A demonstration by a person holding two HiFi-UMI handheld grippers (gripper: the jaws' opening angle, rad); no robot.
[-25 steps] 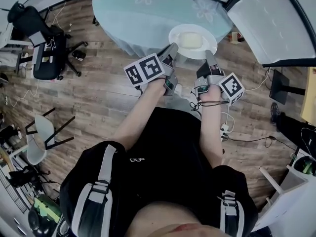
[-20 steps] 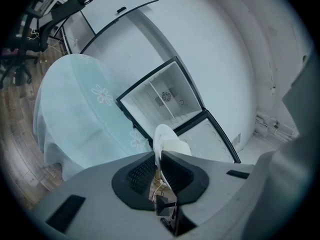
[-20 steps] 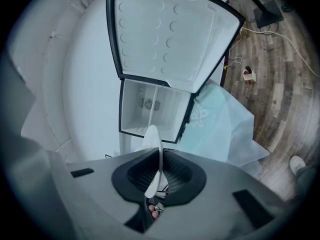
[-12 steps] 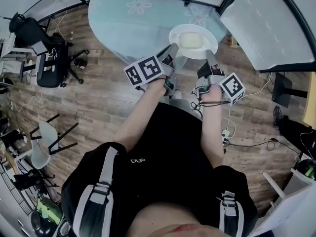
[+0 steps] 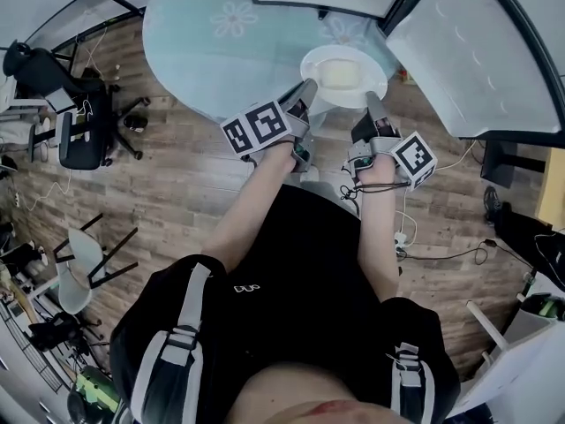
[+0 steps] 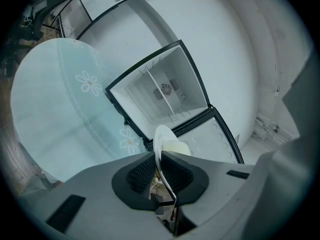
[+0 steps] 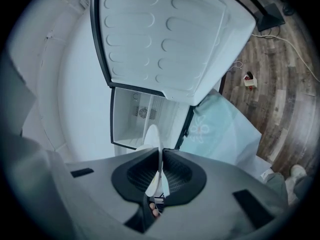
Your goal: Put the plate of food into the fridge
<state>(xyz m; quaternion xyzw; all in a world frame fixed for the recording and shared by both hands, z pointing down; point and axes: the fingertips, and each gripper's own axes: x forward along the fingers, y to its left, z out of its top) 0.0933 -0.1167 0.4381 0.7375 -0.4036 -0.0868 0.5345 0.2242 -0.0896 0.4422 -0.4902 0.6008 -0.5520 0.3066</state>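
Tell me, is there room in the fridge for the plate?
Yes. The fridge compartment looks bare between its white walls, in front of the fan. The blue table beside it is bare too. The floor by the chairs is crowded. The left gripper and right gripper are both shut on the plate.

Arms forward (side by side), left hand-held gripper [image 5: 307, 87] and right hand-held gripper [image 5: 370, 101] clamped on the plate [image 5: 309, 63].

Plate [image 5: 344, 76] between left claw [image 5: 306, 87] and right claw [image 5: 370, 100], fridge [image 6: 161, 91] ahead
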